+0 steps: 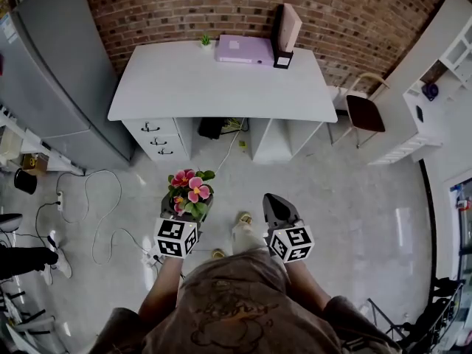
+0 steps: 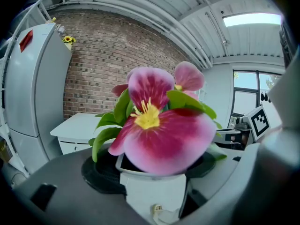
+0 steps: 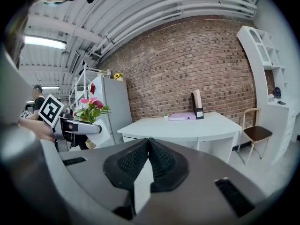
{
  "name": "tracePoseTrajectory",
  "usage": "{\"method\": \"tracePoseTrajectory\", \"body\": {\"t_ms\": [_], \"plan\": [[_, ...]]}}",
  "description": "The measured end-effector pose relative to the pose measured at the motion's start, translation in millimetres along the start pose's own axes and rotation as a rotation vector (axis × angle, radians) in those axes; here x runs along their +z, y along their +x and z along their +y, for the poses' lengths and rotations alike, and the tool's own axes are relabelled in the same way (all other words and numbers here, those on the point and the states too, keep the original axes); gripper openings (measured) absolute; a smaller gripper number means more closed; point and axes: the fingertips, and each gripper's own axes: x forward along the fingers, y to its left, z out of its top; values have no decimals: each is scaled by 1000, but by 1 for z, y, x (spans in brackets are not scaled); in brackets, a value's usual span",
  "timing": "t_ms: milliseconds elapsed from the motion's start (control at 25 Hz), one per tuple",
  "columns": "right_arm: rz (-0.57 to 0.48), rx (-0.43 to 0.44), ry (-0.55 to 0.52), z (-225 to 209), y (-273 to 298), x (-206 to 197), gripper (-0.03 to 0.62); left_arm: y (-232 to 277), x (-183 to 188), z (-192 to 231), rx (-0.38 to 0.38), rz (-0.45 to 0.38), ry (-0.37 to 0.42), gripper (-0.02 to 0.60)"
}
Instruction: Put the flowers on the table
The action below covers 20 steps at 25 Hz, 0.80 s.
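While the person (image 1: 236,312) stands on the floor (image 1: 346,198) well short of the tabletop (image 1: 221,87), the left gripper (image 1: 187,211) is clamped on a small white pot (image 2: 151,191) that carries the flowers (image 1: 189,189). The pot sits upright between the jaws, which press against its sides. The flowers run from pink to deep magenta, with a yellow centre on the nearest bloom and broad green leaves spread under and beside the petals. From the head view the bunch is in the air in front of the tabletop, towards its drawer end, well apart from the front edge.

The right gripper (image 3: 149,159) is clenched on nothing: its two black ribbed pads (image 3: 133,161) meet at their tips. It hangs in front of the tabletop too, towards the end where the chair (image 1: 365,113) stands.

At the back of the tabletop, by the brick wall (image 1: 184,6), lie a pale purple box (image 1: 245,49), a tiny green plant (image 1: 206,41) just beside it, and an upright file holder (image 1: 286,34) at the box's other end. A grey fridge (image 1: 59,80) stands beside the tabletop's drawer end.
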Motion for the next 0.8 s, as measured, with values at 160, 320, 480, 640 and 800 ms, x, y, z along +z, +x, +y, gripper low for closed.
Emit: {"method": "tracePoseTrajectory", "body": {"t_ms": [160,320,480,640,800], "plan": [[-3,-7,-1,-3,11,2,3,7,2,9,-3,-5,1,365],[-6,0,-2,-8,22,6,3,17,7,17,4,-12,1,365],[0,17,-3,-15,41,7,3,34,10,27,12,-15,-1,365],[2,32,-10,-23,66,14,3,53,17,38,19,-17,-5,365],[6,41,-17,-36,94,25,3,77,29,49,15,-16,-2,365]]}}
